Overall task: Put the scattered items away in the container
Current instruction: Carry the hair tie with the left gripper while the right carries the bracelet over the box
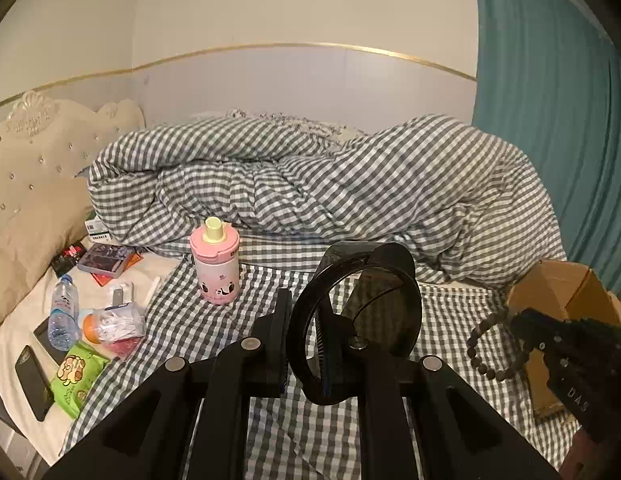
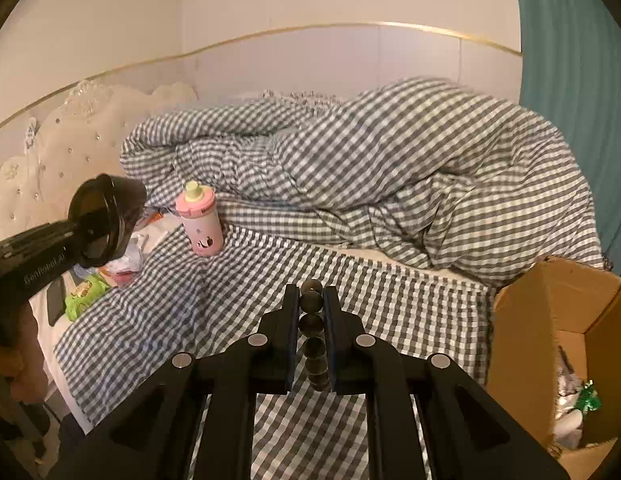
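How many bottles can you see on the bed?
2. The pink bottle stands upright on the checked sheet. The clear water bottle lies among the clutter near the pillow. More may hide under the blanket.

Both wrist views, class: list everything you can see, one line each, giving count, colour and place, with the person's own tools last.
Pink plastic drinking bottle with pale yellow spout: one, upright on the checked sheet.
Clear plastic water bottle: one, lying at the bed's left edge.
Green snack packet: one, beside the black phone.
Black phone: one, flat at the left edge.
Brown cardboard box: one, open, on the right.
Grey-and-white checked duvet: one, heaped behind.
Round black transparent lid: one, gripped in the left gripper's jaws.
Dark brown bead bracelet: one, clamped in the right gripper's jaws.
Left gripper: black.
Right gripper: black.
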`<state>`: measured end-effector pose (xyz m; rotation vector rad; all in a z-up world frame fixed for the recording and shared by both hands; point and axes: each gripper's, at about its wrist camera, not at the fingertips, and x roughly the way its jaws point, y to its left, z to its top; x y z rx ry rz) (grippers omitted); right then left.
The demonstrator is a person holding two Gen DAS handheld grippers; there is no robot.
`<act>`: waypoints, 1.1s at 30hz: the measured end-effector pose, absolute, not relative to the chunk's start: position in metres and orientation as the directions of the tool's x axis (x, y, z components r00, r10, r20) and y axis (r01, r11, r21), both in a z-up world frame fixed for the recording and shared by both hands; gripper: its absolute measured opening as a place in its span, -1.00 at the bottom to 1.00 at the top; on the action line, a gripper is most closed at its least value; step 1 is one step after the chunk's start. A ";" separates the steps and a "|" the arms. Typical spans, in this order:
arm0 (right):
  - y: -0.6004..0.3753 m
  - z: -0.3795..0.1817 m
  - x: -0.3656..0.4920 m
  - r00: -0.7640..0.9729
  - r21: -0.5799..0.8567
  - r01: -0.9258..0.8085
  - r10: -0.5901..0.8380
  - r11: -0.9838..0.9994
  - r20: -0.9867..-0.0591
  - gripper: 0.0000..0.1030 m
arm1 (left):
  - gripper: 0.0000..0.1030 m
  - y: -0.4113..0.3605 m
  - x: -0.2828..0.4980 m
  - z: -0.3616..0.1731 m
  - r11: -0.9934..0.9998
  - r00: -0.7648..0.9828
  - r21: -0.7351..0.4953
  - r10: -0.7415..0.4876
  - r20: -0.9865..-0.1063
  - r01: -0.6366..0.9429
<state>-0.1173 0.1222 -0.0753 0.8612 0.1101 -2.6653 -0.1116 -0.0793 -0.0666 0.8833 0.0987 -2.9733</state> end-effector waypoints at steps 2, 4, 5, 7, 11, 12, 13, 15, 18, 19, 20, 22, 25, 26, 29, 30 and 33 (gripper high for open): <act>0.126 -0.067 -0.107 -0.771 0.024 0.337 -0.290 -0.941 -0.567 -0.79 | -0.78 -0.075 -0.101 -0.061 -0.998 -0.843 -0.050 -0.014 -0.538 0.049; 0.130 -0.058 -0.098 -0.783 0.019 0.334 -0.288 -0.942 -0.551 -0.79 | -0.78 -0.071 -0.092 -0.055 -0.998 -0.848 -0.050 -0.012 -0.530 0.045; 0.132 -0.054 -0.093 -0.790 0.017 0.332 -0.287 -0.943 -0.542 -0.79 | -0.78 -0.069 -0.087 -0.052 -0.998 -0.851 -0.050 -0.010 -0.525 0.042; 0.135 -0.046 -0.083 -0.802 0.011 0.326 -0.283 -0.945 -0.526 -0.79 | -0.78 -0.063 -0.078 -0.046 -0.998 -0.857 -0.051 -0.001 -0.515 0.032; 0.144 -0.031 -0.063 -0.823 0.005 0.316 -0.276 -0.949 -0.496 -0.79 | -0.78 -0.050 -0.060 -0.035 -0.999 -0.869 -0.049 0.014 -0.494 0.012; 0.147 -0.027 -0.058 -0.829 0.004 0.312 -0.274 -0.950 -0.488 -0.79 | -0.78 -0.046 -0.055 -0.033 -0.999 -0.872 -0.048 0.020 -0.490 0.004; 0.150 -0.025 -0.054 -0.832 0.004 0.309 -0.272 -0.951 -0.483 -0.79 | -0.78 -0.043 -0.052 -0.031 -0.999 -0.874 -0.046 0.025 -0.486 -0.003; 0.155 -0.020 -0.047 -0.840 0.003 0.301 -0.267 -0.954 -0.473 -0.79 | -0.78 -0.035 -0.045 -0.027 -0.999 -0.878 -0.042 0.035 -0.478 -0.017; 0.165 -0.015 -0.037 -0.849 -0.003 0.286 -0.251 -0.958 -0.466 -0.79 | -0.78 -0.026 -0.036 -0.022 -0.999 -0.882 -0.038 0.047 -0.468 -0.034; 0.170 -0.014 -0.033 -0.851 -0.003 0.282 -0.249 -0.959 -0.462 -0.79 | -0.78 -0.022 -0.034 -0.020 -0.999 -0.884 -0.037 0.052 -0.465 -0.039; 0.173 -0.012 -0.030 -0.854 -0.003 0.278 -0.246 -0.961 -0.458 -0.79 | -0.78 -0.019 -0.032 -0.018 -0.998 -0.885 -0.036 0.056 -0.462 -0.044; 0.180 -0.008 -0.023 -0.861 -0.003 0.268 -0.239 -0.963 -0.449 -0.79 | -0.78 -0.011 -0.028 -0.014 -0.998 -0.888 -0.033 0.065 -0.455 -0.057; 0.191 -0.002 -0.016 -0.871 -0.004 0.252 -0.225 -0.968 -0.438 -0.79 | -0.78 0.000 -0.023 -0.009 -0.997 -0.892 -0.028 0.082 -0.445 -0.077; 0.193 0.000 -0.015 -0.873 -0.004 0.247 -0.221 -0.969 -0.435 -0.79 | -0.78 0.003 -0.022 -0.008 -0.996 -0.893 -0.028 0.086 -0.442 -0.083; 0.205 0.005 -0.009 -0.882 -0.006 0.224 -0.201 -0.974 -0.426 -0.79 | -0.78 0.015 -0.020 -0.004 -0.995 -0.895 -0.029 0.103 -0.435 -0.100; 0.208 0.006 -0.008 -0.884 -0.007 0.217 -0.193 -0.976 -0.425 -0.79 | -0.78 0.019 -0.019 -0.003 -0.994 -0.894 -0.031 0.112 -0.433 -0.109; 0.221 0.010 -0.002 -0.893 -0.009 0.188 -0.167 -0.982 -0.418 -0.79 | -0.78 0.032 -0.019 -0.002 -0.990 -0.891 -0.035 0.139 -0.431 -0.138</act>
